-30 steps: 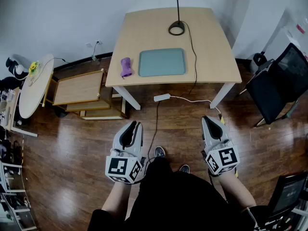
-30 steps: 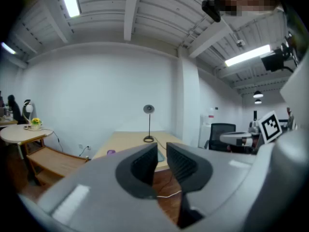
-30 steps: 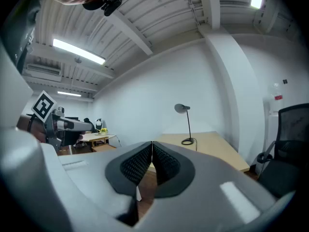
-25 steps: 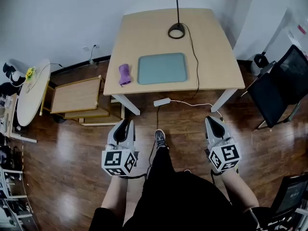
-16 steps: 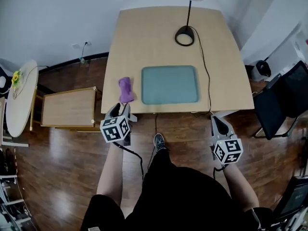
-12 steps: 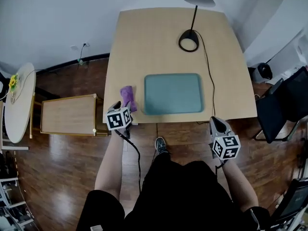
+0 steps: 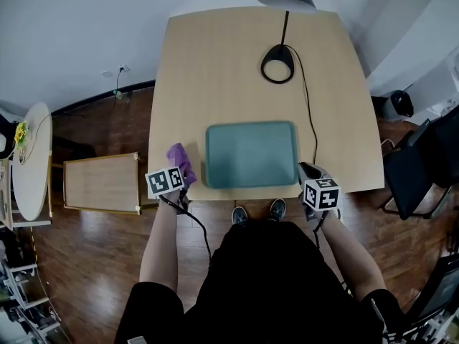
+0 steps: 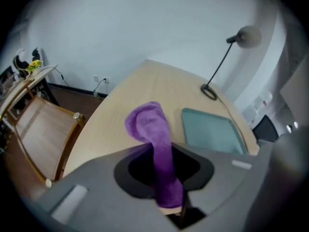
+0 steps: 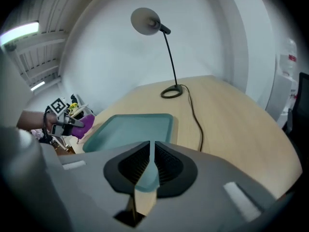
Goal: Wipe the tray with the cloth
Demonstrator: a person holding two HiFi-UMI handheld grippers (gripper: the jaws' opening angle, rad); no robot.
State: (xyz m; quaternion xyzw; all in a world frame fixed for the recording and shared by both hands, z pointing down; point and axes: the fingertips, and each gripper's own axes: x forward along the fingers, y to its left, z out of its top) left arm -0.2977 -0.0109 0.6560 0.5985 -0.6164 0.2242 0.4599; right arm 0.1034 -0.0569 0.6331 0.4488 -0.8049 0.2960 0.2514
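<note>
Left of the tray, the cloth is clamped in the jaws of the left gripper; the tray, left ungripped by the empty, just-opening jaws of the right gripper, could be shoved.

Free: tabletop upper centre, betw. tray and lamp base. Obstacles: lamp base, cord right of centre.

The left tongs have just closed on the purple cloth — it trails onto the worktop. A teal tray lies just beside.
</note>
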